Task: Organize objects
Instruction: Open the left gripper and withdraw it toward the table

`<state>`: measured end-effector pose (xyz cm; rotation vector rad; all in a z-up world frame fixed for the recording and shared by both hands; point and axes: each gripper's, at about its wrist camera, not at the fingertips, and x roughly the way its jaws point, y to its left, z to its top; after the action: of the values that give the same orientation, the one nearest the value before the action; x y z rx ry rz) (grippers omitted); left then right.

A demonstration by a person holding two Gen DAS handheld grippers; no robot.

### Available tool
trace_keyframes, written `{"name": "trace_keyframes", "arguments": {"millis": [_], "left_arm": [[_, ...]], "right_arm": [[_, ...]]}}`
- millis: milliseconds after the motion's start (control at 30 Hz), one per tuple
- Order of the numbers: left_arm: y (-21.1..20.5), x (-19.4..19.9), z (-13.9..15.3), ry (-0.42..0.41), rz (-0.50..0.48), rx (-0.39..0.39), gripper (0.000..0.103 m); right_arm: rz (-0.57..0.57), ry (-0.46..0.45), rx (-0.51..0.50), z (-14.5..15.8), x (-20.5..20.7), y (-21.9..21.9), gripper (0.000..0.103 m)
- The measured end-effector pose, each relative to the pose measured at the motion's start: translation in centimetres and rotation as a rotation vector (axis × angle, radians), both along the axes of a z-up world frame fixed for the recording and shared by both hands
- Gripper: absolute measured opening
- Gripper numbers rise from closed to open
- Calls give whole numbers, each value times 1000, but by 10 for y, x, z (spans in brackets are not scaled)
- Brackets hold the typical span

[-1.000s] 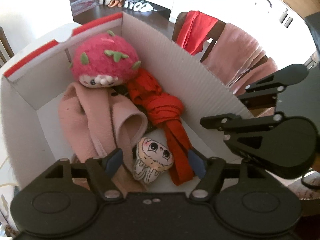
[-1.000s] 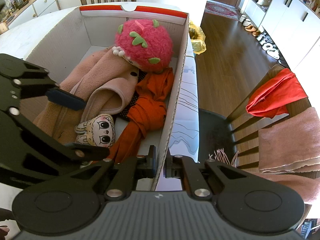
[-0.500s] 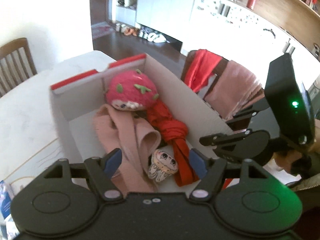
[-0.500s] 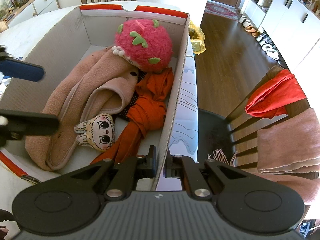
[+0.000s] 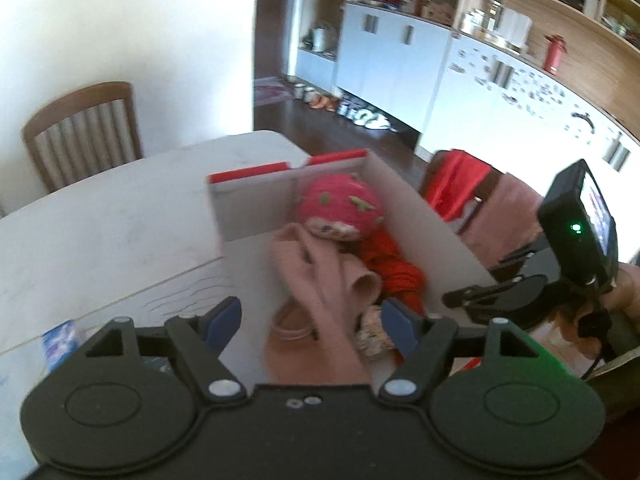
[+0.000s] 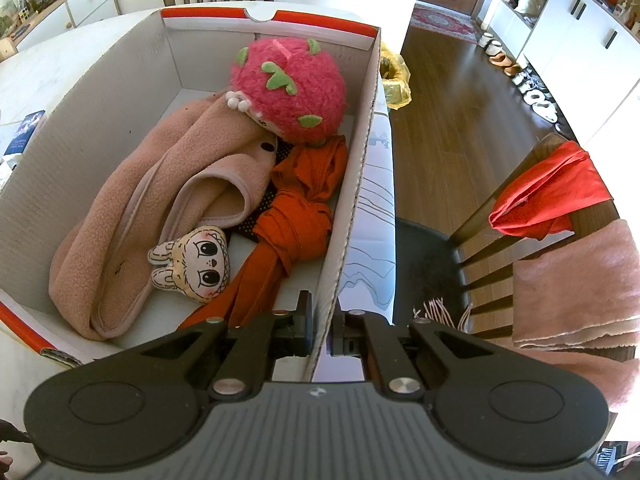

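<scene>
Box wall [image 6: 352, 200] is pinched between my right gripper [image 6: 320, 326] at the near corner, while my left gripper [image 5: 312, 320] hangs above it, jaws opening on nothing. I should hold the box steady on the table [image 5: 120, 208]. Inside lie a pink plush [image 6: 288, 88], beige fleece [image 6: 168, 184], orange cloth [image 6: 296, 224] and a small doll [image 6: 196, 264].

Left gripper [image 5: 311, 325] risen, pulled back from box [image 5: 404, 200] — jaws opening, empty.
</scene>
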<state>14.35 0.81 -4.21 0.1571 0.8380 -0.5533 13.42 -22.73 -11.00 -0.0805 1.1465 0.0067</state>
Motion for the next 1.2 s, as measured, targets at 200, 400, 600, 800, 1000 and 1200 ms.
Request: {"name": "trace_keyframes", "arguments": {"millis": [200, 400, 600, 800, 1000, 1200], "left_arm": [[34, -4, -1, -1, 114, -12, 85], [63, -10, -3, -10, 213, -8, 92], [89, -16, -9, -11, 275, 6, 93], [110, -20, -19, -3, 339, 31, 101], [129, -17, -32, 9, 410, 41, 102], [147, -11, -46, 16, 476, 92, 102]], "right_arm": [[2, 0, -2, 0, 0, 0, 6], [2, 2, -7, -1, -1, 1, 6], [-2, 6, -13, -1, -1, 0, 6], [-3, 8, -17, 0, 0, 0, 6], [-7, 11, -24, 0, 1, 2, 6], [-8, 13, -28, 0, 2, 4, 6]]}}
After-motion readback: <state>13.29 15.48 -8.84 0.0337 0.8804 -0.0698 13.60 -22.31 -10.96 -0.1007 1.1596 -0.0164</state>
